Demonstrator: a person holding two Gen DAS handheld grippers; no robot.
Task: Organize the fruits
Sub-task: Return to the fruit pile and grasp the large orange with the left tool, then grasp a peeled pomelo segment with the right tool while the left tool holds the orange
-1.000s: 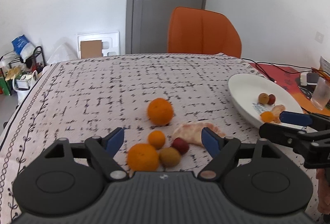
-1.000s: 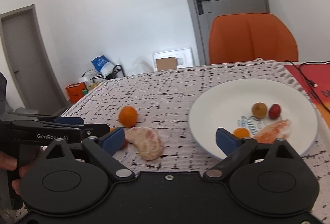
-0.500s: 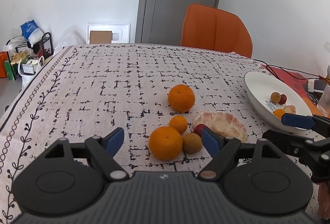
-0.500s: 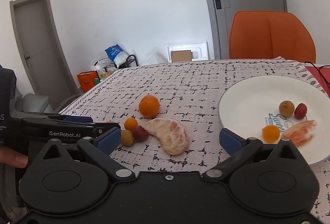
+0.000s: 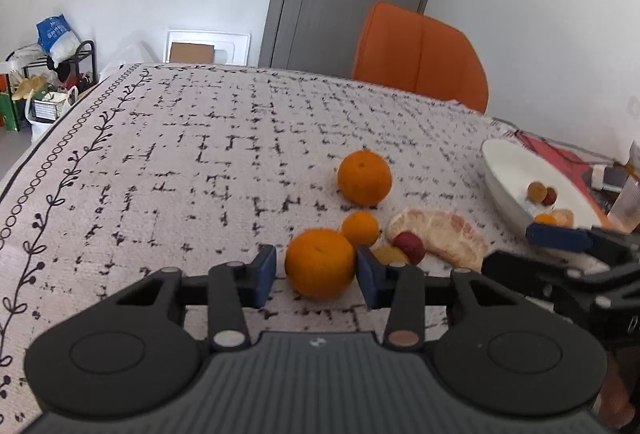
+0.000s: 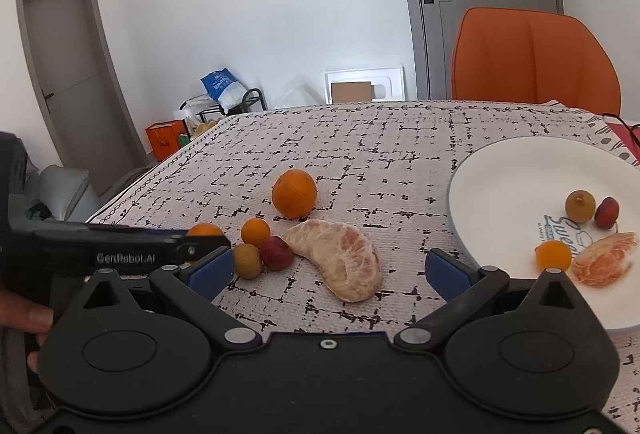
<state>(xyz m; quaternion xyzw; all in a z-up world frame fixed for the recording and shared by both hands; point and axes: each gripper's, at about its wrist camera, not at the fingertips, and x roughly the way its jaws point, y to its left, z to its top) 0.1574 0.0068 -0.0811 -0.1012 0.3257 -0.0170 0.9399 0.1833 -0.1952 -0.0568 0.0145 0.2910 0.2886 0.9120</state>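
Your left gripper brackets the near orange on the tablecloth, right pad touching, left pad just clear. Your right gripper gapes wide over the peeled segment; the plate sits far right
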